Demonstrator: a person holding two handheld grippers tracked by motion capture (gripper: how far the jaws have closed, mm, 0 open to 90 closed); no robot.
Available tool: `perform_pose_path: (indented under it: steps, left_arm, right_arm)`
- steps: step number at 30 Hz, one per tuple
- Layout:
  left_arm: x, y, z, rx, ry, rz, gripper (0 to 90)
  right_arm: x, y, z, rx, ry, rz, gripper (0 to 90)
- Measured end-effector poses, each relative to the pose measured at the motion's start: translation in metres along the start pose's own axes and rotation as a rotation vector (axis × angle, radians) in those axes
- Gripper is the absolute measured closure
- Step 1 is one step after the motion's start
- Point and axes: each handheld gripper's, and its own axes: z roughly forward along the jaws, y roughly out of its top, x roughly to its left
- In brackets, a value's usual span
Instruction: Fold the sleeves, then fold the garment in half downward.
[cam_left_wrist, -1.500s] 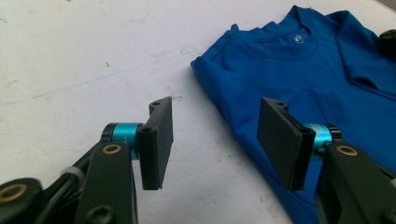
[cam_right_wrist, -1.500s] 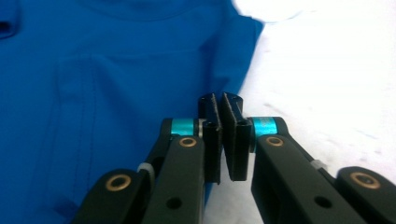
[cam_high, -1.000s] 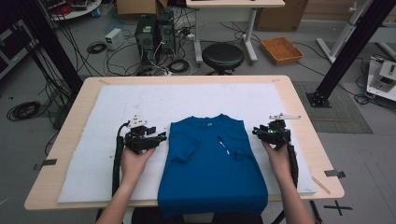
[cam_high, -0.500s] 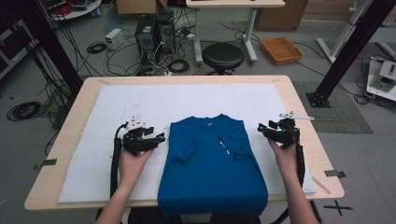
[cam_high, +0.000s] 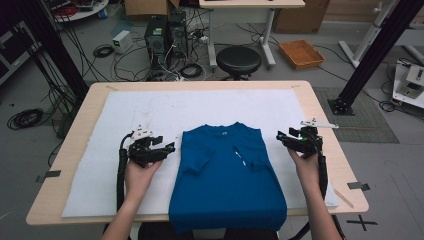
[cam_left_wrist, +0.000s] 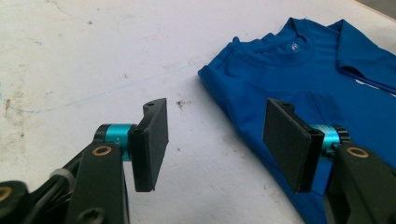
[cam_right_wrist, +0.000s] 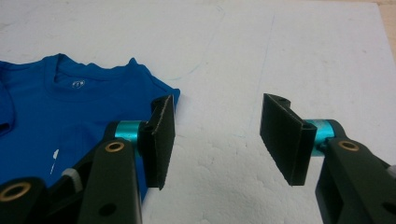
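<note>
The blue shirt (cam_high: 227, 180) lies flat between the two claws, sleeves folded in, hem hanging over the near edge of the tabletop (cam_high: 320, 100). It looks a light, limp knit that will sag and crease when lifted, best pinched at a folded side edge or shoulder. The left claw (cam_high: 167, 148) hovers just left of it, the right claw (cam_high: 281, 136) just right. Both claws have just been opening and stand apart, nothing between the jaws. The white mat (cam_high: 150, 110) beneath looks rough, foam-like, stained.
</note>
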Motion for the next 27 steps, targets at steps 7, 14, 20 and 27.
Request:
perform_pose_path:
  steps: [7, 14, 20, 27]
  left_arm:
    - [-0.001, 0.001, 0.000, -0.008, -0.013, -0.011, 41.0]
    - [-0.001, 0.004, 0.009, 0.024, -0.010, -0.028, 41.3]
    - [-0.001, 0.012, 0.033, 0.098, -0.009, -0.062, 45.5]
    - [0.000, 0.029, 0.061, 0.120, -0.001, -0.086, 45.5]
  right_arm:
    - [-0.001, 0.002, -0.007, -0.021, 0.012, 0.013, 45.0]
    - [0.001, 0.000, 0.001, 0.001, 0.050, 0.016, 48.6]
    - [0.012, -0.002, 0.021, 0.047, 0.095, -0.011, 56.9]
    - [0.023, 0.003, 0.046, 0.102, 0.100, -0.030, 59.1]
